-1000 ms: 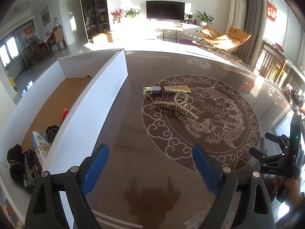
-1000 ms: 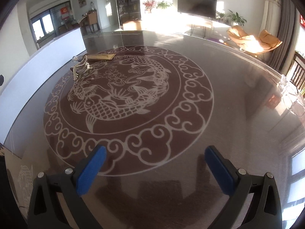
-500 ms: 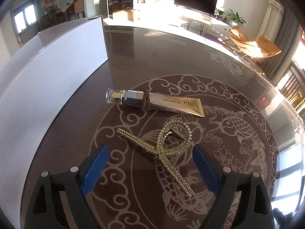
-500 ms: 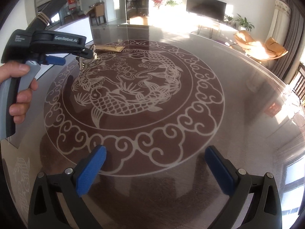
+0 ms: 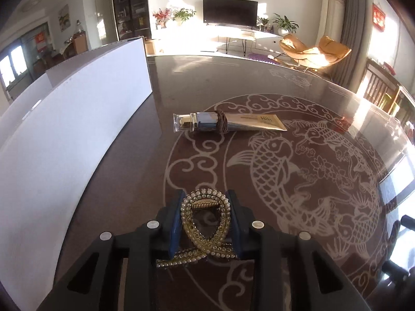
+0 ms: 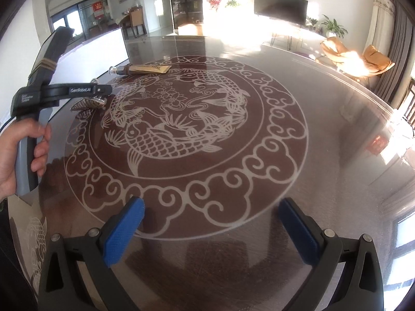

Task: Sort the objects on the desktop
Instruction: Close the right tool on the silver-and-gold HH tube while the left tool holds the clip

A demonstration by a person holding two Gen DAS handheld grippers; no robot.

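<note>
Item: pearl hair claw (image 5: 206,223), which we held clamped between the blue fingers (image 5: 174,223) of our left gripper (image 5: 205,219), at 6 o'clock of the left wrist view. Gold tube (image 5: 228,122) lay on the bench (image 5: 324,119) at 12 o'clock. Our right gripper (image 6: 211,229) stood wide, holding nothing.

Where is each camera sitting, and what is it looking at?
Left wrist: on the left gripper, looking along its fingers, shut on the pearl hair clip, toward the gold tube.
Right wrist: on the open right gripper, facing across the table; the person's left hand shows.
Shared: clip, tube, white box.
</note>
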